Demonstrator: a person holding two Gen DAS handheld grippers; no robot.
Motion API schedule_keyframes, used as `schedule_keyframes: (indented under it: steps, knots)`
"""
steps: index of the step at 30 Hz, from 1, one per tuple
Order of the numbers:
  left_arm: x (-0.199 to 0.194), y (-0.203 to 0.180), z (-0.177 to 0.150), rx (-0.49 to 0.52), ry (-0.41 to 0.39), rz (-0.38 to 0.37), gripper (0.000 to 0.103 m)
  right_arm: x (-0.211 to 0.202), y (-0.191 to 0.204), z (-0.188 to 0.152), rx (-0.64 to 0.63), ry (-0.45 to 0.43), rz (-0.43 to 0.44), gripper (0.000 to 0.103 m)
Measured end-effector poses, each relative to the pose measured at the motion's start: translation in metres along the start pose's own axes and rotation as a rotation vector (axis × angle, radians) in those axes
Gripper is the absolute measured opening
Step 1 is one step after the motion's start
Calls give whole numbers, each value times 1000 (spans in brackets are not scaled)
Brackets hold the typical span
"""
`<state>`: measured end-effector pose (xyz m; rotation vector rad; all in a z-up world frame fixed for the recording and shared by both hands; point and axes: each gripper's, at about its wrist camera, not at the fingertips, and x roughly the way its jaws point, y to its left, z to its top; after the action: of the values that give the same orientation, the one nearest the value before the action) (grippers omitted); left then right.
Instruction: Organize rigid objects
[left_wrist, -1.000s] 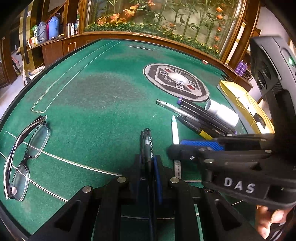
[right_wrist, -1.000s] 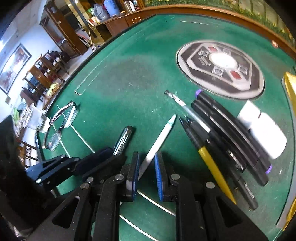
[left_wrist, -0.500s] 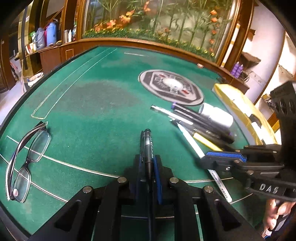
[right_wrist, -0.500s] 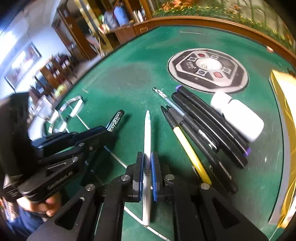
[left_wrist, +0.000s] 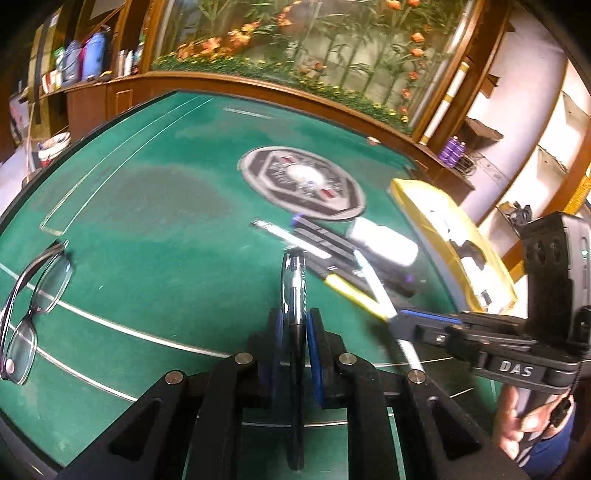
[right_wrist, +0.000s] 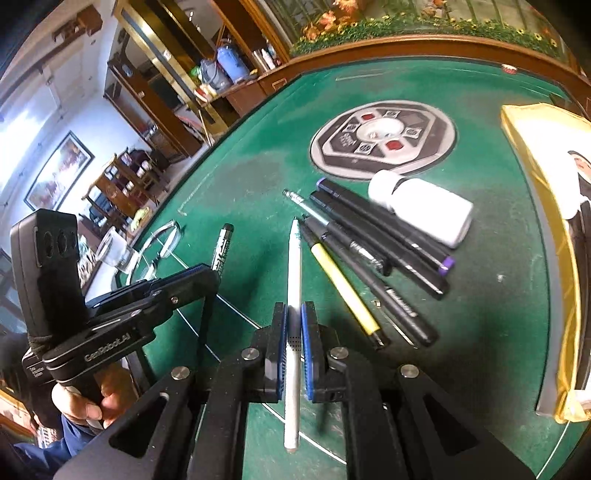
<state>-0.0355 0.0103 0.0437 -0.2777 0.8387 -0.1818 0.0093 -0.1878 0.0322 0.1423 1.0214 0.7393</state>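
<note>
Left gripper has its blue-padded fingers clenched on a black pen with silver lettering, which pokes forward out of the pads and is lifted off the green felt tabletop. Right gripper is doing the same thing with a slim white pen: its fingers have just squeezed shut and the pen is pinched between them, the back end sticking out underneath. The white pen's tip points toward the row of pens already lying on the tabletop, right next to a yellow-barrelled pen and several long black pens, one with purple ends. A white plastic bottle lies on its side just beyond them, near the round grey emblem in the felt. A yellow padded envelope sits off to the right edge. Black-framed glasses lie well apart, on the left. The person's hand grips the left handle.
</note>
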Motion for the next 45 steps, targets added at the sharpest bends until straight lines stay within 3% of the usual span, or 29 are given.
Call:
schedule_keyframes:
  steps: [10, 19, 21, 31, 33, 38, 40, 45]
  knots:
    - [-5, -69, 28, 90, -10, -80, 13, -45, -41, 0, 79, -107, 45, 7]
    - [8, -133, 48, 198, 1, -104, 13, -95, -98, 4, 179, -233, 20, 7]
    - [11, -133, 47, 211, 37, -100, 13, -102, -109, 2, 196, -251, 13, 7]
    - [49, -112, 19, 234, 158, 76, 13, -99, -126, -1, 222, -250, 54, 7]
    - [59, -107, 14, 233, 183, 101, 18, -100, -127, -2, 220, -253, 56, 7]
    - [74, -98, 5, 239, 226, 116, 23, -100, -129, -3, 220, -251, 57, 7]
    - [74, -97, 4, 241, 205, 108, 23, -100, -130, -4, 223, -250, 57, 7]
    - [73, -91, 7, 215, 177, 111, 9, -102, -131, -6, 226, -250, 55, 7]
